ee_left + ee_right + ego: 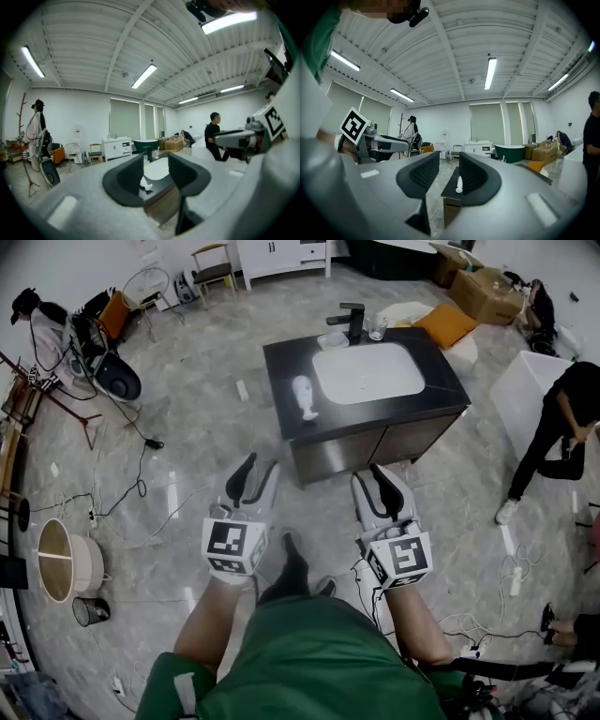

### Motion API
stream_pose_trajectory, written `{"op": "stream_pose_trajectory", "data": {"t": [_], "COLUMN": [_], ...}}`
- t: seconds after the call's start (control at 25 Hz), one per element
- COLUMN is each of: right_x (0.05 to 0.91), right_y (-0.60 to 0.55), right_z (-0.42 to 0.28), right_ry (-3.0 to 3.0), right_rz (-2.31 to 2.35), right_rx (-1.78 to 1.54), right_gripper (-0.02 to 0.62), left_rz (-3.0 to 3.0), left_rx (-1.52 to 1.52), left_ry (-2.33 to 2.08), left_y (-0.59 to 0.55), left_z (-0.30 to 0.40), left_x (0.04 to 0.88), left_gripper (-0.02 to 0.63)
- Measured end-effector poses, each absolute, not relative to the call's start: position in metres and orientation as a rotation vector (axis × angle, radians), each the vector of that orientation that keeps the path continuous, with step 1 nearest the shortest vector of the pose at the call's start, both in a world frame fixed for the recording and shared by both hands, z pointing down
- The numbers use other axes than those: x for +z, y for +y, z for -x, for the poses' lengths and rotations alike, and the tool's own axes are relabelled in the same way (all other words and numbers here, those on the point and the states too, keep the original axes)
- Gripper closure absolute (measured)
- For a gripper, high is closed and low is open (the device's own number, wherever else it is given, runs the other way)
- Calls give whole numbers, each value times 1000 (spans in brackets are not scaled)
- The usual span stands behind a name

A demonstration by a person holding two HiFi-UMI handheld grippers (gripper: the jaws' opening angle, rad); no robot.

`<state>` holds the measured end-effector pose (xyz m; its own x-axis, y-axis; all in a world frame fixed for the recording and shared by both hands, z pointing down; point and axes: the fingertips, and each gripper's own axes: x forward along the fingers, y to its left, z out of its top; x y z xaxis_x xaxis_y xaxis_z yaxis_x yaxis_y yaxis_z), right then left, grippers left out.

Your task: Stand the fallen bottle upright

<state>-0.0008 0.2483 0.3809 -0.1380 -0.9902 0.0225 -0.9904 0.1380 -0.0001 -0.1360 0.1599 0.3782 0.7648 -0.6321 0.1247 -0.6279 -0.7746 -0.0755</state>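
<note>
A white bottle [303, 397] lies on its side on the black counter [286, 357] of a vanity, left of the white basin [367, 372]. Both grippers hang over the floor on the near side of the vanity, well short of it and pointing toward it. My left gripper [258, 468] is open with nothing between its jaws; in the left gripper view the bottle [144, 183] shows far off through the gap of the left gripper [157, 174]. My right gripper [373, 474] is open and empty too, and the right gripper [449, 174] frames the bottle [459, 183] in its own view.
A black faucet [352, 320] and a glass [377, 327] stand behind the basin. Cables [141, 488] trail over the floor at left, near a round bin [61, 559]. A person in black [562, 423] stands at right. Cardboard boxes [487, 292] and an orange cushion [447, 322] lie beyond.
</note>
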Motion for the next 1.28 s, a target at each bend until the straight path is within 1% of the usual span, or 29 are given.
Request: {"op": "stream_pose_trajectory", "data": {"t": [0.28,0.52,0.88,1.28], "right_x": [397,414,446,487], "right_y": [199,134,48,-11], "right_z": [-15,-18,-14,-1], "right_ry": [-2303,-2266,-2170,-2104], "right_rz": [-2044,-1981,-1921,-1825], "right_rx": [91,117,208,278], "right_gripper": [480,480,480,480], "left_rz": [2954,2970,3018,3096], "left_rx": [-229,-274,-342,-408], "left_ry": [994,944,885,848], "left_y": [104,39,-37,-76], "left_z": [113,100,111,124], "left_x": [393,414,450,491], "left_gripper": [442,442,442,442]}}
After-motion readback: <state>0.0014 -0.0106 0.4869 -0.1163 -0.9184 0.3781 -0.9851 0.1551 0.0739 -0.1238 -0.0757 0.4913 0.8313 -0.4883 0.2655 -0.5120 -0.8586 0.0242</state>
